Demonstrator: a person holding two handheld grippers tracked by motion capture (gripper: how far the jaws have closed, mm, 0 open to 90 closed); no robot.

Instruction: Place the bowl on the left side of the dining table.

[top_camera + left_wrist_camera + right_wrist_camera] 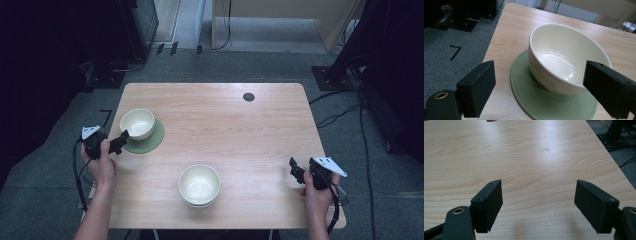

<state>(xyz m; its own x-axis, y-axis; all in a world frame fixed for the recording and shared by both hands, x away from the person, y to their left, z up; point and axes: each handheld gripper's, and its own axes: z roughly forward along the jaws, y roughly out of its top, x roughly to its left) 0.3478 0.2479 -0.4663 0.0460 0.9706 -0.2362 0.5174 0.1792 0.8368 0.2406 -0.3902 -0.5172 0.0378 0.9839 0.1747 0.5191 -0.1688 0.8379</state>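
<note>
A cream bowl (137,123) (564,57) sits on a round green coaster (150,140) (534,97) at the table's left side. My left gripper (120,141) (541,92) is open just short of that bowl, its jaws wide apart, and nothing is held between them. A second cream bowl (199,184), stacked in another one, stands near the front middle of the table. My right gripper (295,167) (539,206) is open above bare wood near the table's right front edge, with nothing between its jaws.
The wooden table (225,130) has a dark round cable hole (248,97) at the back. Cables (345,112) lie on the grey floor to the right. A black stand (456,20) sits on the floor off the left edge.
</note>
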